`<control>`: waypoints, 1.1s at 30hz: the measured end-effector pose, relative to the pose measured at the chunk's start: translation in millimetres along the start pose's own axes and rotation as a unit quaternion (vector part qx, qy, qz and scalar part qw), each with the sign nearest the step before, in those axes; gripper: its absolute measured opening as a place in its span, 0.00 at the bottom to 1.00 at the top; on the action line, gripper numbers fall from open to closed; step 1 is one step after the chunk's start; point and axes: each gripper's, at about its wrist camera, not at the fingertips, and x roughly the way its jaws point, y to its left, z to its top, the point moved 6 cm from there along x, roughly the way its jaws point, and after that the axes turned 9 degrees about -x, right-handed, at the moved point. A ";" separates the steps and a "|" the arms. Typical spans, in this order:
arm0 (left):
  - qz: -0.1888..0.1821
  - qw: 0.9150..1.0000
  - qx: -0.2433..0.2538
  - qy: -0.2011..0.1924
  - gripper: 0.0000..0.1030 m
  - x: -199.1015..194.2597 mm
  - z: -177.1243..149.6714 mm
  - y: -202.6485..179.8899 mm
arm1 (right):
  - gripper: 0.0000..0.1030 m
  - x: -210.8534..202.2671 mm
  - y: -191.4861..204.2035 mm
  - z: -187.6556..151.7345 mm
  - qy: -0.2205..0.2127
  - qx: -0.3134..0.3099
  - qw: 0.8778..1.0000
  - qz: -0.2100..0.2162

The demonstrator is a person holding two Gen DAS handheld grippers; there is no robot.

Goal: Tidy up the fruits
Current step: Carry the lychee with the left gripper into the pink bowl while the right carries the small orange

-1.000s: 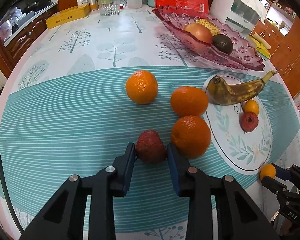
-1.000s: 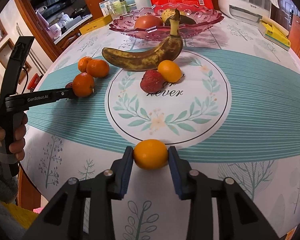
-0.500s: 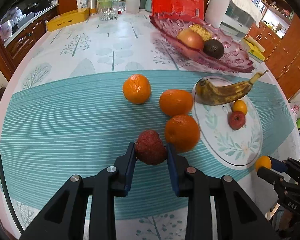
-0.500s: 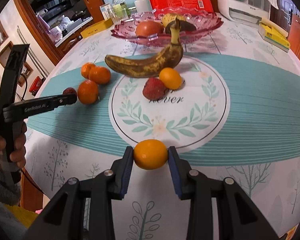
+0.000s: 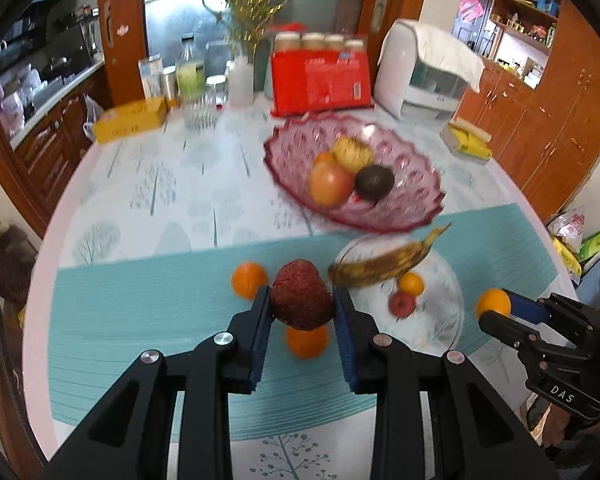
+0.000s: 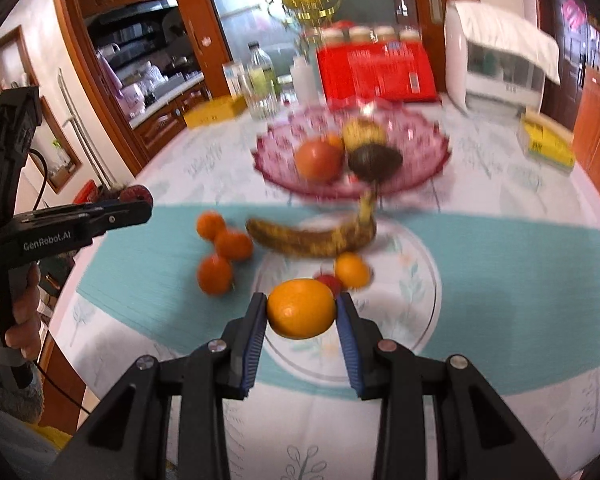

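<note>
My left gripper (image 5: pixel 302 304) is shut on a dark red bumpy fruit (image 5: pixel 301 299) and holds it well above the teal mat. My right gripper (image 6: pixel 302 310) is shut on a small orange fruit (image 6: pixel 301 308), lifted above the round white plate (image 6: pixel 420 280). The plate holds a spotted banana (image 6: pixel 312 238), a small orange fruit (image 6: pixel 351 270) and a red fruit (image 6: pixel 327 281). Three tangerines (image 6: pixel 225 250) lie on the mat left of the plate. The pink glass fruit bowl (image 6: pixel 420 160) behind holds an apple (image 6: pixel 318 160), an avocado (image 6: pixel 374 160) and a yellow fruit.
At the table's back stand a red package (image 5: pixel 322 84), a white appliance (image 5: pixel 420 76), bottles and a glass (image 5: pixel 198 114), and a yellow box (image 5: pixel 130 120). Another yellow box (image 5: pixel 468 140) lies at the right. Wooden cabinets surround the round table.
Both grippers have risen off the table with their fruits and tilted up, so the room behind shows. The views are motion-blurred.
</note>
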 end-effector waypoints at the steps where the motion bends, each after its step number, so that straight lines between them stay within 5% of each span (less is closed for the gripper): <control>1: -0.001 1.000 0.000 -0.003 0.28 -3.7 5.5 -1.7 | 0.34 -4.2 -2.5 7.5 -0.007 0.001 1.000 -0.003; 8: 0.011 1.000 0.015 -0.013 0.28 -20.2 50.6 -19.8 | 0.34 -25.0 -22.6 60.3 -0.044 0.006 0.999 -0.021; 19: 0.032 0.995 0.080 -0.053 0.28 -11.2 150.0 -56.9 | 0.35 -29.8 -66.6 155.9 -0.079 -0.016 0.991 -0.107; 25: 0.041 0.995 0.090 -0.029 0.28 38.2 181.2 -56.3 | 0.34 -1.2 -99.8 176.8 -0.066 0.022 0.991 -0.115; 33: 0.045 0.994 0.085 0.045 0.28 136.9 174.0 -39.1 | 0.34 67.8 -144.5 172.2 -0.035 0.087 0.990 -0.107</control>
